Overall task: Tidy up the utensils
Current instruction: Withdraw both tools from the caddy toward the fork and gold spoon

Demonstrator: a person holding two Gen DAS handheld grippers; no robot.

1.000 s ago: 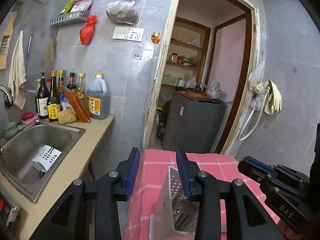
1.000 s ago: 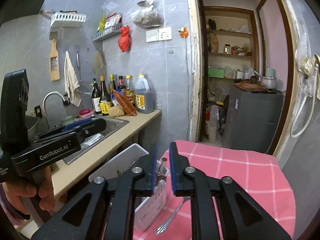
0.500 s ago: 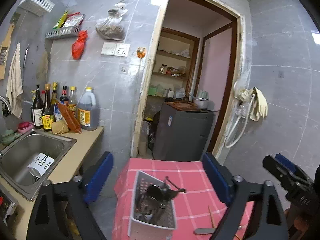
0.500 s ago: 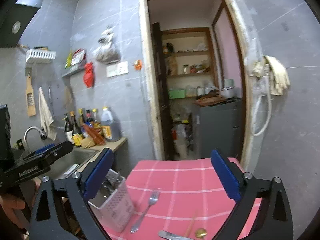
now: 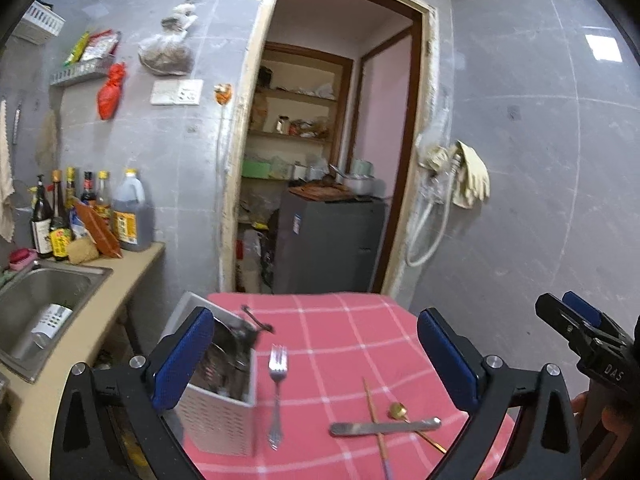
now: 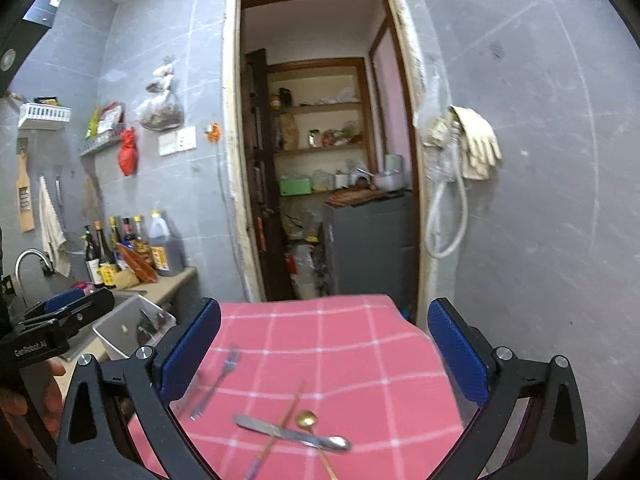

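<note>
A: From my feed I see a steel sink (image 5: 48, 300) set in a beige counter (image 5: 132, 276), and dark sauce bottles (image 5: 60, 216) against the grey tiled wall.

B: I have those too, plus a red plastic bag (image 6: 128, 152) hanging there, pale rubber gloves (image 6: 478, 144) beside the doorway, and a grey cabinet (image 6: 368, 240) inside.

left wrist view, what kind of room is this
Most likely a small home kitchen: a steel sink set in the counter, sauce bottles against the tiled wall, and a pantry shelf through the doorway.
</note>
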